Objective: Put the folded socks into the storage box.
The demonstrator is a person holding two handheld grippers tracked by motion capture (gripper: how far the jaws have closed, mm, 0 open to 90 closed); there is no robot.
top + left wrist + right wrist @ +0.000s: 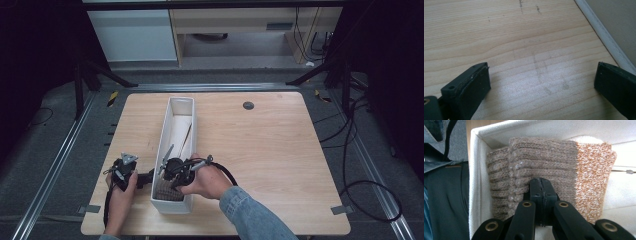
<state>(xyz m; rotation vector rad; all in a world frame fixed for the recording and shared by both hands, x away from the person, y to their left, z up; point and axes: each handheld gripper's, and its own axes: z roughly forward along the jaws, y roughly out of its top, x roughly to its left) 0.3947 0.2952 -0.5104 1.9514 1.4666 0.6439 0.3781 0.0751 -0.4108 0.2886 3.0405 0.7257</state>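
Already the knit sock (544, 167) sits at the near end of the white box (170, 202), lower middle of the high view. Right gripper (540, 185) has its jaws together, pressed against it. Left gripper (541, 82) rests jaws apart over the bare table (499, 37). Likely packing is nearly done, withdrawal left.

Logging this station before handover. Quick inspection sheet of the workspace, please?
Surface: wooden table, faint scuffs, round grommet.
Job's things: long white bin; folded knit sock, brown with orange end, at its near end.
Clutter: nothing seen.
Grippers: left gripper open over bare wood beside the bin; right gripper in the bin, jaws together against the sock.
Cables: black cable from the right gripper; more on the floor.
Surroundings: grey floor, cabinets behind.
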